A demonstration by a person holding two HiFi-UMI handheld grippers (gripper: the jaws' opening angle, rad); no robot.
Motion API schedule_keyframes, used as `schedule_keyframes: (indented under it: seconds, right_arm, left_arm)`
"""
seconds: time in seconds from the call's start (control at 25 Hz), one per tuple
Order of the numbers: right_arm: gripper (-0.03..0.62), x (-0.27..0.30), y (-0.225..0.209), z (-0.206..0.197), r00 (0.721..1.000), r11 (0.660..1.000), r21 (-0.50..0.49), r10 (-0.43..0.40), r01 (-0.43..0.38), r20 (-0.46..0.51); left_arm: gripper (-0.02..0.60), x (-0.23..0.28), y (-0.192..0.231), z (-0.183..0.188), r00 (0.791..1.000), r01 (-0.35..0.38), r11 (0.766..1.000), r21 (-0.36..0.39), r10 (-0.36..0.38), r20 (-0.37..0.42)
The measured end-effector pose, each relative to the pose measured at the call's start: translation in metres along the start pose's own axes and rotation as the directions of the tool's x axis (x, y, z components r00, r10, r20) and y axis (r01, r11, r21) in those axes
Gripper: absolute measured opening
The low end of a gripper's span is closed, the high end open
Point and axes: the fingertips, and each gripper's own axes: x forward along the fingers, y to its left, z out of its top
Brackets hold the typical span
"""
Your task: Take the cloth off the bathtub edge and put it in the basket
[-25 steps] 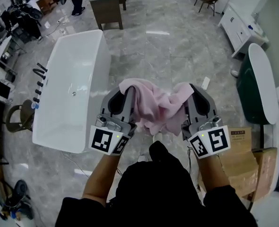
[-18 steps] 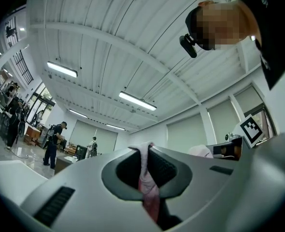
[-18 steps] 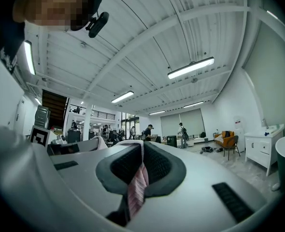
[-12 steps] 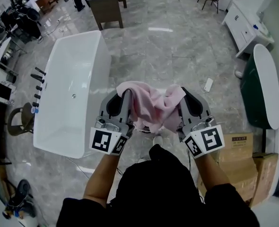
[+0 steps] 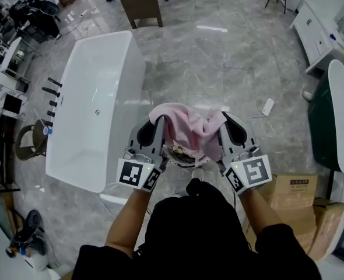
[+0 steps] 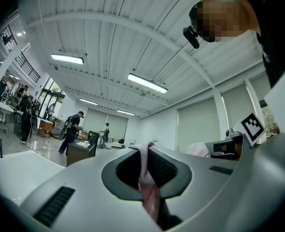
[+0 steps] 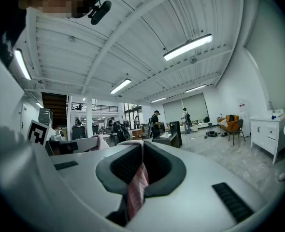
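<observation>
**Head view.**
- Cloth (image 5: 188, 127): pink, slung between the left gripper (image 5: 158, 118) and the right gripper (image 5: 223, 121), one end gripped by each.
- Bathtub (image 5: 96, 98): white, at the left, well apart from the cloth. The cloth is already off its edge.
- Change over the last second: both grippers have sunk and drawn a little closer together, so the cloth now hangs as a tighter bundle.
- Basket (image 5: 181, 151), probable: a dark, woven-looking rim has come into sight just beneath the sagging cloth, near the person's feet. Most of it is hidden, so the identification is a judgement.
- Cardboard boxes (image 5: 294, 191): lower right, not involved.

**Left gripper view.**
- The jaws are clenched on a fold of the pink cloth. The fabric runs up between the pads and spills over the tip.

**Right gripper view.**
- Likewise, the jaws are clamped tight on a pink fold. Nothing else is between them.

**Assessment.**
- Removal from the tub looks complete and the carry seems nearly over.
- What remains, by my reading, is lowering the bundle over the rim below and then letting go with both grippers.
</observation>
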Motion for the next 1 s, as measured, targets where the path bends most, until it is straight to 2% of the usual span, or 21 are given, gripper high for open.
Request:
schedule_keyframes:
  seconds: [0.4, 0.64, 0.84, 1.0]
  right_arm:
    - [0.034, 0.020, -0.018, -0.057, 0.993, 0.998, 0.027, 0.056, -0.053, -0.100]
    - [0.034, 0.039, -0.032, -0.079, 0.993, 1.000, 0.022, 0.008, -0.005, -0.121]
    - [0.034, 0.043, -0.033, -0.113, 0.988, 0.998, 0.060, -0.017, 0.027, -0.153]
    - [0.034, 0.044, -0.043, -0.151, 0.979, 0.993, 0.093, -0.049, 0.068, -0.197]
  left_arm:
    - [0.025, 0.013, 0.012, -0.064, 0.991, -0.083, 0.995, -0.058, 0.077, -0.110]
    - [0.025, 0.016, 0.017, -0.093, 0.987, -0.049, 0.993, -0.107, 0.032, -0.154]
    - [0.025, 0.014, 0.023, -0.135, 0.968, -0.055, 0.988, -0.141, 0.018, -0.250]
    - [0.025, 0.010, 0.025, -0.170, 0.956, -0.058, 0.984, -0.166, 0.006, -0.294]
